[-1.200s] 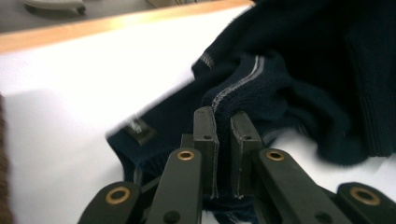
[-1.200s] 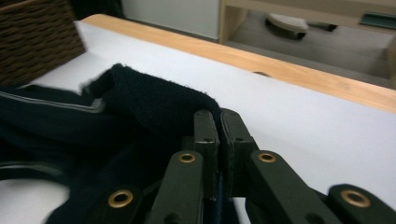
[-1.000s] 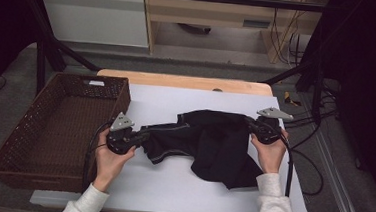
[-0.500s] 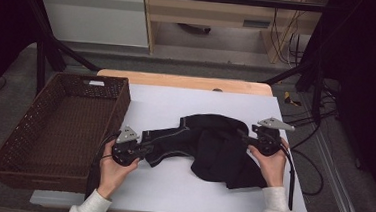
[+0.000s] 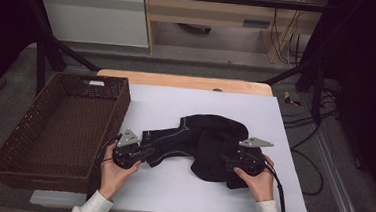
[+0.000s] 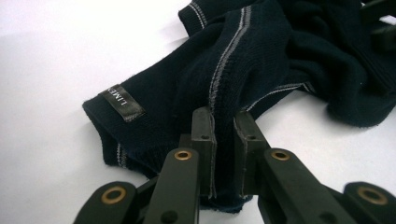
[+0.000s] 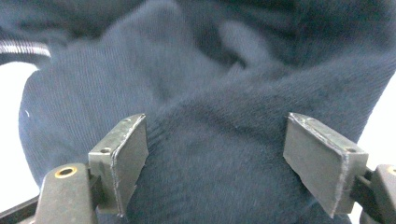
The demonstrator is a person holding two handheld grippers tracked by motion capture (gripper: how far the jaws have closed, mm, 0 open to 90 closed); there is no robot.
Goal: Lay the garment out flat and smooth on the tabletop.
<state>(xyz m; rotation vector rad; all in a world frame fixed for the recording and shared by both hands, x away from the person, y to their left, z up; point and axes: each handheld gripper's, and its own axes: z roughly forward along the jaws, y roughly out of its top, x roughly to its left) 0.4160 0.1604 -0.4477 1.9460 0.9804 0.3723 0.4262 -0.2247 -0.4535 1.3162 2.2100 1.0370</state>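
Left claw (image 6: 223,140): clamped on cuff of dark navy knitted sweater (image 5: 208,142) | right claw (image 7: 217,158): jaws just opening, straddling fabric, unpinched | risk: one-sided pull drags sweater across white counter (image 5: 170,190), bunching it.

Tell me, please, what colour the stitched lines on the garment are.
Pale grey lines on a dark navy garment, clearest in the left gripper view.

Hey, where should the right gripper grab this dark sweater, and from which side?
Judging by its pose, take the raised fold of the dark sweater that already lies between the open right gripper pads, coming from the table's near right. That ridge stands proud of the white table, so it should pinch easily. The left gripper already clamps the striped sleeve opposite.
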